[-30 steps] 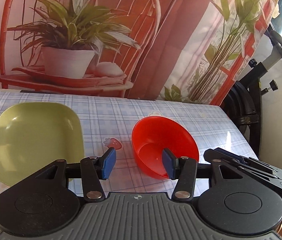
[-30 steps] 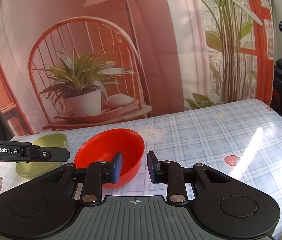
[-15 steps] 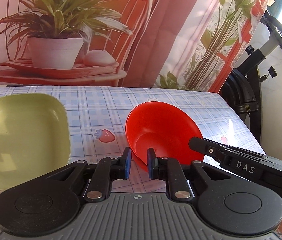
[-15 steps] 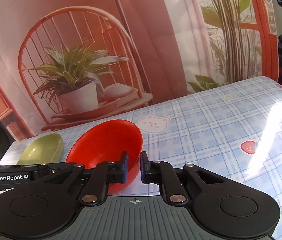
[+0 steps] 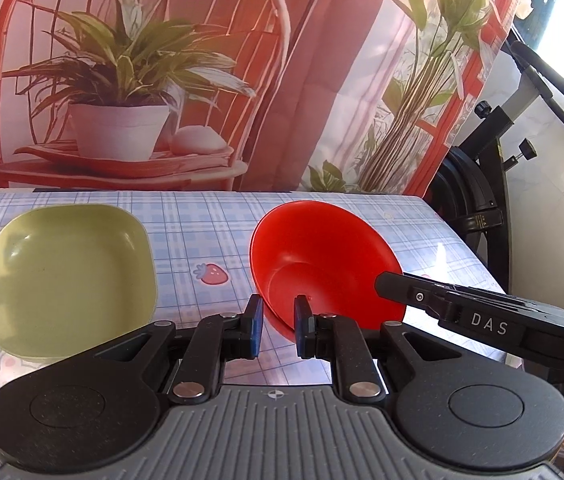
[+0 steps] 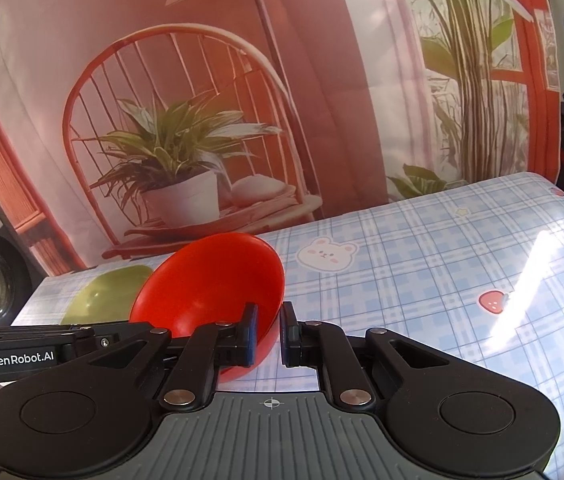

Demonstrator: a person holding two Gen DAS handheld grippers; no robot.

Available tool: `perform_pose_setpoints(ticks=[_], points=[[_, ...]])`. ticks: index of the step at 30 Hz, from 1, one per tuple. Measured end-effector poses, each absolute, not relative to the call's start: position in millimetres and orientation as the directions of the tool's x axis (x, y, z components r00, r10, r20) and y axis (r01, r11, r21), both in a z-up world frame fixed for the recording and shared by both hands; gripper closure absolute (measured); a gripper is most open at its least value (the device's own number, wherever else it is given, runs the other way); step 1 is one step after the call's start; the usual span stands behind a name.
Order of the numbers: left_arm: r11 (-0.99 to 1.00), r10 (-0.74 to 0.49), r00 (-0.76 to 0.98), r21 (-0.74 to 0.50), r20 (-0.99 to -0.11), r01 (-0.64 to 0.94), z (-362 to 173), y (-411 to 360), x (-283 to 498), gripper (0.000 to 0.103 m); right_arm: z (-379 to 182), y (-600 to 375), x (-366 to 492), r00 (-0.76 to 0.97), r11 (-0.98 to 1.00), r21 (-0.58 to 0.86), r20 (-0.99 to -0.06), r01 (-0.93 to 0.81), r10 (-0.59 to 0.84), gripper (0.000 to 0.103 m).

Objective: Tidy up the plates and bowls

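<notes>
A red bowl [image 5: 322, 264] is tilted and held off the checked tablecloth by both grippers. My left gripper [image 5: 278, 326] is shut on the bowl's near rim. My right gripper [image 6: 268, 334] is shut on the opposite rim of the same bowl [image 6: 210, 288]; its body also shows in the left wrist view [image 5: 482, 320]. A square green plate [image 5: 66, 272] lies flat on the table to the left of the bowl, apart from it. In the right wrist view the plate [image 6: 98, 296] is partly hidden behind the bowl.
The table [image 6: 422, 280] wears a blue checked cloth with strawberry and bear prints. A printed backdrop [image 5: 162, 80] of a chair and plant hangs behind the far edge. An exercise bike [image 5: 494, 168] stands off the table's right end.
Both grippers closed from open onto the red bowl's rim, and the bowl has tilted and risen off the cloth. The green plate has not moved.
</notes>
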State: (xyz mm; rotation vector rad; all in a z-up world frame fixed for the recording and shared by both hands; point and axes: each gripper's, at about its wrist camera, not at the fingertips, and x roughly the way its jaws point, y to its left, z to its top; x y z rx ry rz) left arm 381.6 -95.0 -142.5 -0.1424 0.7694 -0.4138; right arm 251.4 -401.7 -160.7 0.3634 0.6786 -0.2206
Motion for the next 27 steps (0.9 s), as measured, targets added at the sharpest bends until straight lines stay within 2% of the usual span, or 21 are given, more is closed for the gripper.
perform_pose_setpoints(ticks=[16,21,27], points=[[0.89,-0.455,0.66,-0.279,-0.597,0.36,-105,-75,309,0.085,-119,-361,199,0.797,0.902,0.292,-0.598,0.319,-0.088,0.094],[0.885,-0.466,0.664,-0.303,-0.585,0.354,-101,-67,289,0.085,-111,-340,184,0.798,0.923,0.226,-0.59,0.311,-0.124,0.094],[0.885,-0.466,0.668,-0.307,-0.58,0.351,-100,-60,267,0.085,-107,-325,164,0.807,0.916,0.243,-0.577,0.319,-0.128,0.094]])
